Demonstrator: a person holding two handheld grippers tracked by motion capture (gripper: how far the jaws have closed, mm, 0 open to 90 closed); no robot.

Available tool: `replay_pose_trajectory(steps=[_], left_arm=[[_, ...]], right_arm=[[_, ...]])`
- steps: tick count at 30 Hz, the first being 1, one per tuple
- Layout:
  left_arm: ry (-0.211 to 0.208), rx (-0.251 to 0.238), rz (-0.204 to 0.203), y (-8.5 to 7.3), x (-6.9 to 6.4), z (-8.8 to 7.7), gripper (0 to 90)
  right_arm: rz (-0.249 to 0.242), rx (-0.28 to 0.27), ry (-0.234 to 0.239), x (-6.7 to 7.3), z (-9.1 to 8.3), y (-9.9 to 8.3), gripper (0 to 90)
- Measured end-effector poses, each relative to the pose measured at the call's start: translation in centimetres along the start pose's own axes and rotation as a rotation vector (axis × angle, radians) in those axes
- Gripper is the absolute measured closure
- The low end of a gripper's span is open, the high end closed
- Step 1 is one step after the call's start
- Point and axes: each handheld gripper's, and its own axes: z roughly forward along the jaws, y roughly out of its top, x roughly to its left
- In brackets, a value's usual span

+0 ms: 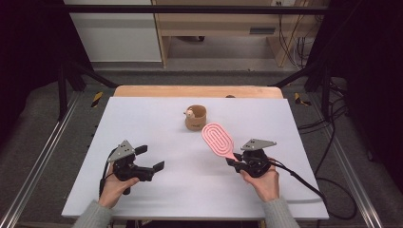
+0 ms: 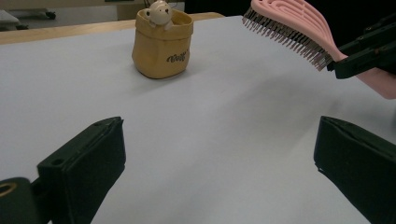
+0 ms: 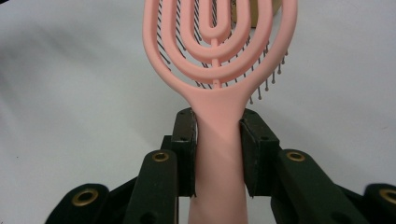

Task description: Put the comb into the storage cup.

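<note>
Nearest the person, two grey sleeves come in from the bottom edge of the high view, each hand wrapped around a black two-jaw gripper. The left gripper sits over the near left part of the pale grey table sheet, its jaws spread wide with nothing between them; in the left gripper view the two black pads stand far apart at the bottom corners with bare sheet between.

The right gripper is over the near right part of the sheet, its cable trailing off towards the right edge. Its jaws are clamped on the handle of a pink plastic oval hairbrush with looped ribs; in the right gripper view the pads press on both sides of the handle of the hairbrush, just below the neck where the head widens. The brush head reaches forward and to the left from the gripper, held above the sheet, with the dark bristles pointing down, as the left gripper view shows the hairbrush at the upper right with a shadow beneath it.

Just beyond the tip of the brush head, around the middle of the sheet, stands a small tan bag-shaped pot with a cream animal figure in its mouth, upright and apart from the brush. In the left gripper view the pot bears dark lettering on its side.

Farther off, the wooden table edge shows past the sheet.
</note>
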Motion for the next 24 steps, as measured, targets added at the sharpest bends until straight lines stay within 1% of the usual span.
replay_pose_trajectory(steps=[9, 15, 19, 24], left_arm=[[-0.021, -0.016, -0.026, 0.6, -0.5, 0.4, 2.1], [-0.025, -0.022, -0.021, 1.3, -0.8, 0.6, 2.1], [-0.040, -0.029, -0.030, 1.8, -1.1, 1.0, 2.1], [-0.052, -0.025, -0.029, 2.1, -1.5, 1.5, 2.1]], right_arm=[[-0.007, -0.012, 0.006, 0.1, -0.1, 0.1, 69.9], [-0.015, -0.030, 0.010, 0.2, -0.2, 0.1, 69.9], [-0.028, -0.039, 0.015, 0.3, -0.3, 0.2, 69.9], [-0.036, -0.046, 0.019, 0.5, -0.2, 0.3, 69.9]])
